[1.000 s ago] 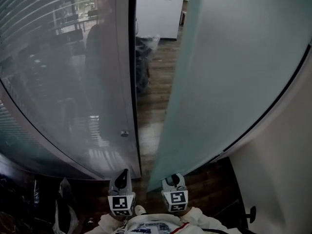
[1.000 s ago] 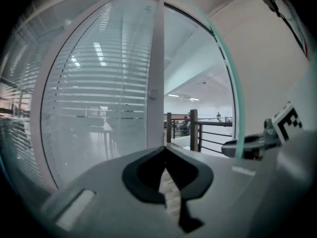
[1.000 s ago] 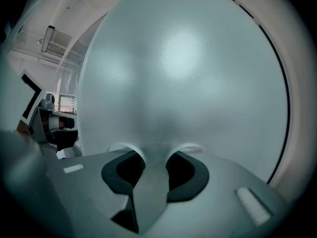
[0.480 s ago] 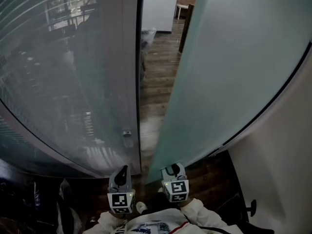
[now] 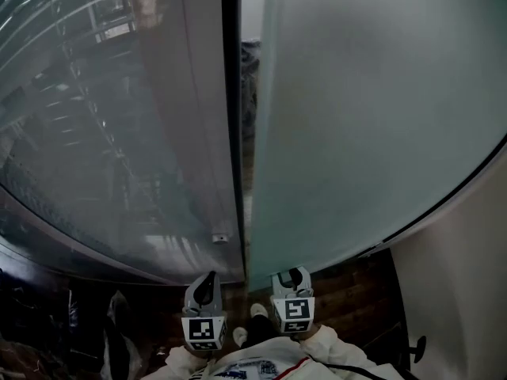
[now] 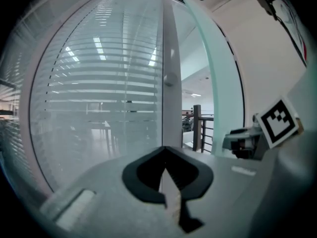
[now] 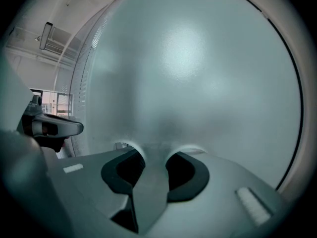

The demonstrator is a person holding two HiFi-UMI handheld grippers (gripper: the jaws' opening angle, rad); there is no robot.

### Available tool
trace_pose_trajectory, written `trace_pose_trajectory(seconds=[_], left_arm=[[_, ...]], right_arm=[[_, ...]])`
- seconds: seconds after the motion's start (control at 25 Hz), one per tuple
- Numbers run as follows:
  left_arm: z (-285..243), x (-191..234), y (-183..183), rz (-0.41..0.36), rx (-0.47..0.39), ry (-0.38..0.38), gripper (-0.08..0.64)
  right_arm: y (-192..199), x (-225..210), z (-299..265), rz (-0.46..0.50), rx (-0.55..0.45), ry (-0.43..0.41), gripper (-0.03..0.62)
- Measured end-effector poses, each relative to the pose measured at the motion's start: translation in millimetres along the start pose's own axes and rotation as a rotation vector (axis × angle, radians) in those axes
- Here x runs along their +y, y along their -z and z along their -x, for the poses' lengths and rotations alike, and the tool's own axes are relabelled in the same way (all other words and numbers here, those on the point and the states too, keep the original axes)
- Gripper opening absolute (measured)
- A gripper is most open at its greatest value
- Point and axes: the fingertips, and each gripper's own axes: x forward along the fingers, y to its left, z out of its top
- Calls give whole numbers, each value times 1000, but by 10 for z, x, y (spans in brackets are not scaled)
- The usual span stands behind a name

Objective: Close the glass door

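Right claw (image 5: 291, 279): moved forward with the door; jaws apart, gripping nothing, close against the frosted glass.
Left claw (image 5: 207, 283): clenched, empty.
Glass door (image 5: 372, 117): nearly shut; gap (image 5: 247, 133) now a sliver beside frame (image 5: 230, 133).
Risk: too hard a push could slam it.

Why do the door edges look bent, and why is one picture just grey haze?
Head view: the wide lens bows the straight frosted door and the glass wall, which carries dim reflections. Left gripper view: a round fisheye image with black corners, ceiling lights glaring in the glass wall. Right gripper view: the frosted door fills the frame, so only a soft bright patch shows.
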Motion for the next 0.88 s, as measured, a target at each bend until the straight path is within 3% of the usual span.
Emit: trace_pose_trajectory(seconds=[0.68,0.88], left_arm=[[-332,94,-42,-1,-16,4,3],[-355,6,-61,-7,-59,34,3]], right_arm=[[-144,-102,-551,8,5,7,121],[-142,-156,-678,4,6,11,121]])
